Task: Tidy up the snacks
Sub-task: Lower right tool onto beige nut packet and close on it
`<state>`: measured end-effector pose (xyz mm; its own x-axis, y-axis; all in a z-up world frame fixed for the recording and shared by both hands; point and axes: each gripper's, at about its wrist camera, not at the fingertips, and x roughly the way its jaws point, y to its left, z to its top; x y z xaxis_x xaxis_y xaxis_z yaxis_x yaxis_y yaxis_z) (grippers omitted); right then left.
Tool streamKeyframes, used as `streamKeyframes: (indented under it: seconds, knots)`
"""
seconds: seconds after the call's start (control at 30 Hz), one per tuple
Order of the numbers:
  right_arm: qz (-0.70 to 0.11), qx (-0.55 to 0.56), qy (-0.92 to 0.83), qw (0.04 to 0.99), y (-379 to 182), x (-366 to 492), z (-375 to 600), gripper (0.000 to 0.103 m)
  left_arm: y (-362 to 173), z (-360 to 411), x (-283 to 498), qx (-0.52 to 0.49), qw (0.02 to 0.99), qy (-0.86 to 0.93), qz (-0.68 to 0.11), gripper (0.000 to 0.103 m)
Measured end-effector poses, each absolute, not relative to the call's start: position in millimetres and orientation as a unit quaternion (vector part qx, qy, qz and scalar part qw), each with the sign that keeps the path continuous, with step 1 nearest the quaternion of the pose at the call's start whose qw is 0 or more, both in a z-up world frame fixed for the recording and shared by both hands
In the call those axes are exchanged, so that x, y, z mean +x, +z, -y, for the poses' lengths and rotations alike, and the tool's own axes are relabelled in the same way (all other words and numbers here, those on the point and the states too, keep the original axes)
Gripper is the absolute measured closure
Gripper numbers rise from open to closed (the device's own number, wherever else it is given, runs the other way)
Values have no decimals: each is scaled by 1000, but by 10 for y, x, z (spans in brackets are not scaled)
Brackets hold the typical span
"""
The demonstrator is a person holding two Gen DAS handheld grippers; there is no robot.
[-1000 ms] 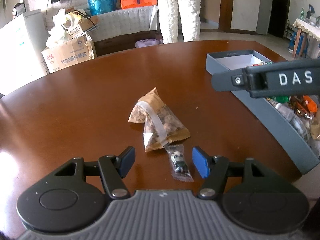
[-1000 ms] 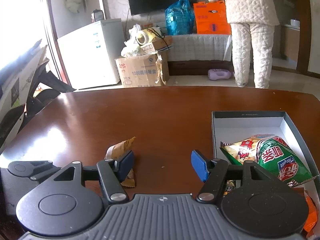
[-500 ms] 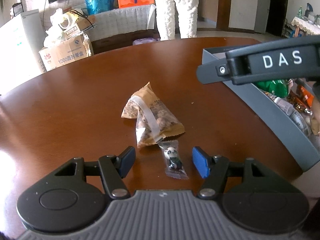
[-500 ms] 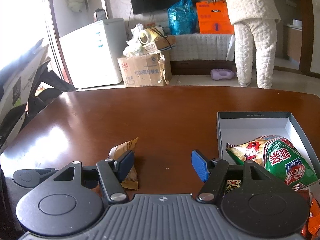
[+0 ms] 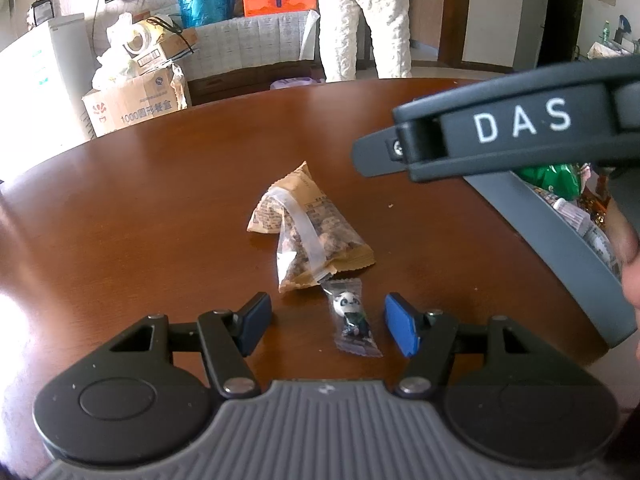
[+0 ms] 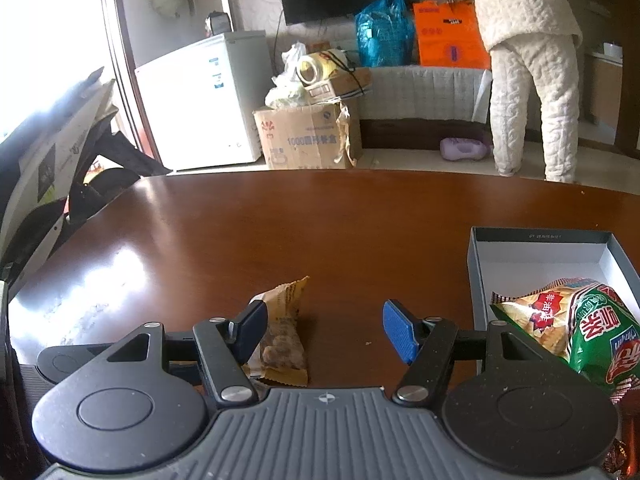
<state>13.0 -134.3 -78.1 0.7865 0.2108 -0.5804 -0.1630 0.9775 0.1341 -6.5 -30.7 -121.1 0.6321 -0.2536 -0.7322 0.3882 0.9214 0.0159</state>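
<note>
Drift only: my left claw (image 5: pixel 326 322) has crept nearer, jaws apart, panda candy (image 5: pixel 352 316) loose between them on tabletop (image 5: pixel 160 200); right claw (image 6: pixel 324 330) apart, empty. Grab pending; box (image 6: pixel 536 238) waits.

- "DAS" stands in white capitals on the dark bar of the right gripper (image 5: pixel 520 136), seen in the left wrist view.
- "1000" followed by Chinese characters is printed on the side of the cardboard box (image 6: pixel 306 140) on the floor, beside a red logo; the same print shows on the box in the left wrist view.
- Large white Chinese characters on red and green fields cover the chip bag (image 6: pixel 572 324) in the grey box (image 6: pixel 540 236); I cannot read them out.
- A small line of print on the grey box's far wall is too tiny to read.
- Fine print on the brown snack packet (image 5: pixel 308 220) is illegible.
</note>
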Motion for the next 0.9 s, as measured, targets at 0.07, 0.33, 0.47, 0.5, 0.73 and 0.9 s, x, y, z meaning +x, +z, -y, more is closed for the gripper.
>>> streamKeyframes:
  seconds: [0.07, 0.33, 0.47, 0.5, 0.73, 0.9]
  knots:
    - [-311, 40, 99, 944, -776, 133, 1351, 38, -1214, 311, -55, 82, 899, -177, -392, 40]
    - [-310, 44, 91, 945, -791, 119, 1363, 38, -1245, 309, -67, 73, 902, -173, -389, 40]
    - [-313, 42, 96, 944, -806, 133, 1304, 38, -1260, 301, -80, 68, 904, -172, -385, 40]
    - [-314, 43, 98, 943, -802, 157, 1294, 38, -1266, 298, -85, 67, 905, -171, -383, 40]
    - [-326, 32, 115, 938, -848, 249, 1081, 36, -1284, 250, -132, 65, 907, -177, -375, 40]
    - [-331, 30, 121, 935, -874, 287, 985, 34, -1286, 223, -128, 63, 909, -178, -373, 47]
